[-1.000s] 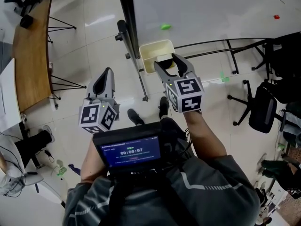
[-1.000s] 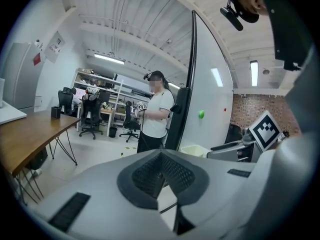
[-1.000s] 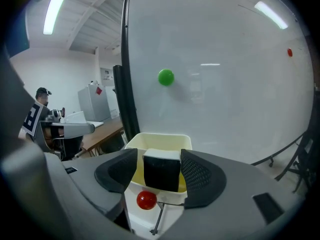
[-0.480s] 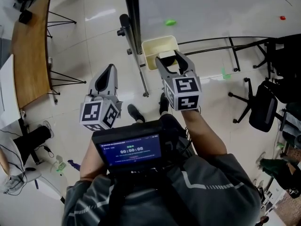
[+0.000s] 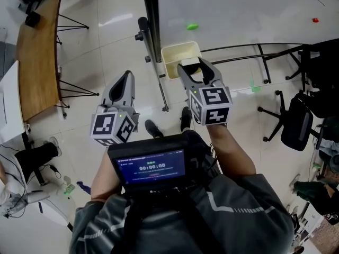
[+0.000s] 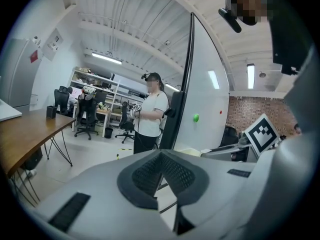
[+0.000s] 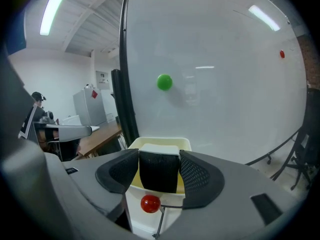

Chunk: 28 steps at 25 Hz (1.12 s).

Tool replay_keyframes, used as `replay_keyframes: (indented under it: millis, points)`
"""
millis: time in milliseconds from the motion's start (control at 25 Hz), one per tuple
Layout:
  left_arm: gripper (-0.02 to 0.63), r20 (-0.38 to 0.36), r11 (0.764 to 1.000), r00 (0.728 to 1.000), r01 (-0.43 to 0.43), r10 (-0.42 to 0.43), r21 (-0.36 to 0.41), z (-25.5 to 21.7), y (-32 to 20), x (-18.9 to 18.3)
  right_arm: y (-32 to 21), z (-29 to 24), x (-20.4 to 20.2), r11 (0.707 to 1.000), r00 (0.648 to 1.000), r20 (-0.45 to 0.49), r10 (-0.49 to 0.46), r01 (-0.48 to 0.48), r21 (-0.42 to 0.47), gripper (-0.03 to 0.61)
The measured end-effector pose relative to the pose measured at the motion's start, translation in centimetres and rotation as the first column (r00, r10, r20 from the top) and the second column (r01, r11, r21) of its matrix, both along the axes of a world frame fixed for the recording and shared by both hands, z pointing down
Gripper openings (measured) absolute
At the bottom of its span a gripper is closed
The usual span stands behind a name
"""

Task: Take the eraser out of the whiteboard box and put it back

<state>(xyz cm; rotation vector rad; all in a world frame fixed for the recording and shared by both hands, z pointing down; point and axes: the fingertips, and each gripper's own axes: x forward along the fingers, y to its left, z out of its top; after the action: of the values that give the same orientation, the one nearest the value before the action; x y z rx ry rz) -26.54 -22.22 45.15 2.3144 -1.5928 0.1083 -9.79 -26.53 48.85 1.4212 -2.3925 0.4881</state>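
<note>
The cream whiteboard box (image 5: pixel 170 53) hangs at the lower edge of the whiteboard (image 5: pixel 238 7). My right gripper (image 5: pixel 196 71) is at the box's near rim, shut on the eraser (image 5: pixel 188 66). In the right gripper view the eraser (image 7: pixel 159 159) shows a white top and black felt between the pads, over the box (image 7: pixel 134 144) opening. Whether it touches the box floor is hidden. My left gripper (image 5: pixel 123 82) hangs over the floor to the left, shut with nothing in it (image 6: pixel 161 159).
A green magnet (image 7: pixel 164 82) and a red magnet (image 5: pixel 315 20) sit on the board; another red magnet (image 7: pixel 150 203) is on the box front. The board's black stand (image 5: pixel 153 41) is left of the box. A wooden desk (image 5: pixel 34 52) and a person (image 6: pixel 149 116) are further left.
The right gripper keeps its hold on the eraser at the box. Both grippers have barely moved; the whole view has shifted slightly.
</note>
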Motion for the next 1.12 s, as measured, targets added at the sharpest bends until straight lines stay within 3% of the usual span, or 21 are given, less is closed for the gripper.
replay_keyframes:
  millis: [400, 840, 1120]
  points:
    - [0.032, -0.001, 0.985, 0.998, -0.055, 0.056, 0.163, -8.8, 1.6, 1.8, 1.5, -9.8, 0.7, 0.988, 0.992, 0.099, -0.074, 0.060, 0.140, 0.285]
    - [0.031, -0.001, 0.942, 0.999, -0.051, 0.055, 0.332, -18.2, 4.2, 0.7, 4.4, -21.5, 0.1, 0.931, 0.971, 0.149, -0.187, 0.127, 0.341, 0.284]
    - [0.031, 0.008, 0.931, 0.998, -0.064, 0.065, 0.358, -19.5, 5.4, 0.6, 5.6, -23.6, -0.2, 0.913, 0.966, 0.149, -0.214, 0.143, 0.383, 0.284]
